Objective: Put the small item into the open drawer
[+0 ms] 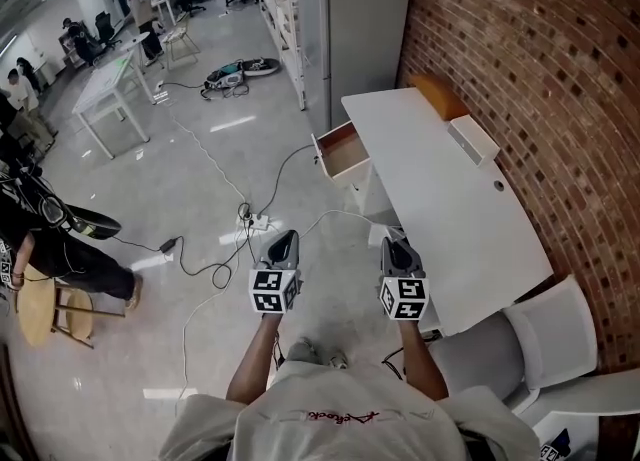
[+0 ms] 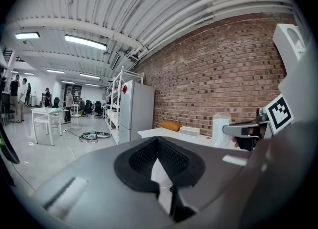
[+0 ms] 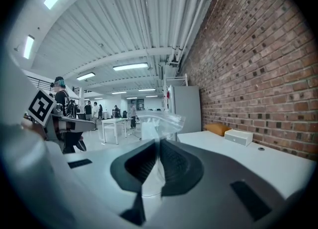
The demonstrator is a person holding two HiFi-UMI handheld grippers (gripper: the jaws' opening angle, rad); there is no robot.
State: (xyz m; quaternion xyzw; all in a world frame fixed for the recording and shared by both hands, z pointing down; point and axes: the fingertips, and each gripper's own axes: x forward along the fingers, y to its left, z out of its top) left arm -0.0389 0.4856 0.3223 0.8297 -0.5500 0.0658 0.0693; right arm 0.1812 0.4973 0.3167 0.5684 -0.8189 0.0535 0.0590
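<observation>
My right gripper (image 1: 396, 242) is shut on a small clear plastic bag (image 3: 160, 122), which sticks up past the fingertips in the right gripper view. The left gripper view shows the same bag (image 2: 221, 127) held out at the right. My left gripper (image 1: 287, 239) is beside the right one, shut, with nothing in it. Both point toward the white desk (image 1: 450, 199) by the brick wall. The desk's drawer (image 1: 345, 149) stands open at its far left corner, well ahead of both grippers, and its wooden inside looks bare.
On the desk's far end lie an orange cushion (image 1: 440, 94) and a white box (image 1: 474, 139). A white chair (image 1: 540, 339) stands at my right. Cables and a power strip (image 1: 250, 219) lie on the floor ahead. A grey cabinet (image 1: 365, 19) stands beyond the desk; a seated person (image 1: 60, 239) is at the left.
</observation>
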